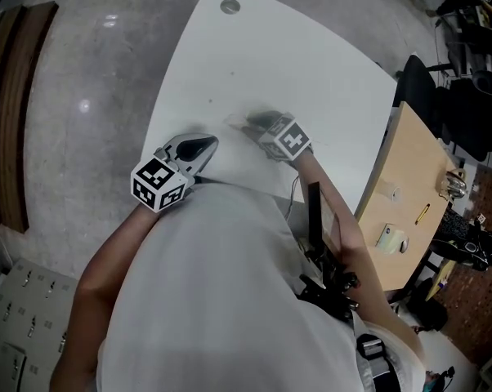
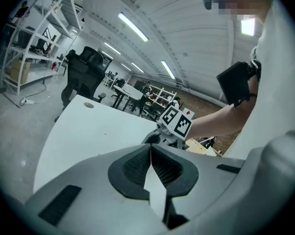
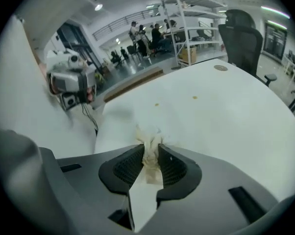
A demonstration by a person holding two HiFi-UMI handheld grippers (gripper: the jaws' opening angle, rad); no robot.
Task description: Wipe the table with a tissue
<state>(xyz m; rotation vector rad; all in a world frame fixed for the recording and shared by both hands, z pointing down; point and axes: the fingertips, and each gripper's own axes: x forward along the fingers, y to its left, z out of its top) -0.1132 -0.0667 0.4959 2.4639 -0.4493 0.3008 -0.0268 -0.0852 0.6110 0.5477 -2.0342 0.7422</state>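
Observation:
The white table (image 1: 295,64) fills the middle of the head view. My right gripper (image 1: 258,123) points steeply down at the table's near part, blurred, with its marker cube behind it. In the right gripper view, my right gripper (image 3: 151,148) is shut on a crumpled off-white tissue (image 3: 148,140) that touches the tabletop (image 3: 226,116). A few small crumbs (image 3: 156,104) lie farther out. My left gripper (image 1: 203,145) hovers near the table's left front edge. In the left gripper view, my left gripper (image 2: 151,148) is shut with nothing in it, and the right gripper's marker cube (image 2: 177,121) shows ahead.
A round cable hole (image 1: 230,6) sits at the table's far end. A wooden desk (image 1: 405,178) with small items adjoins on the right, and black office chairs (image 1: 418,88) stand behind it. The person's body covers the near table edge.

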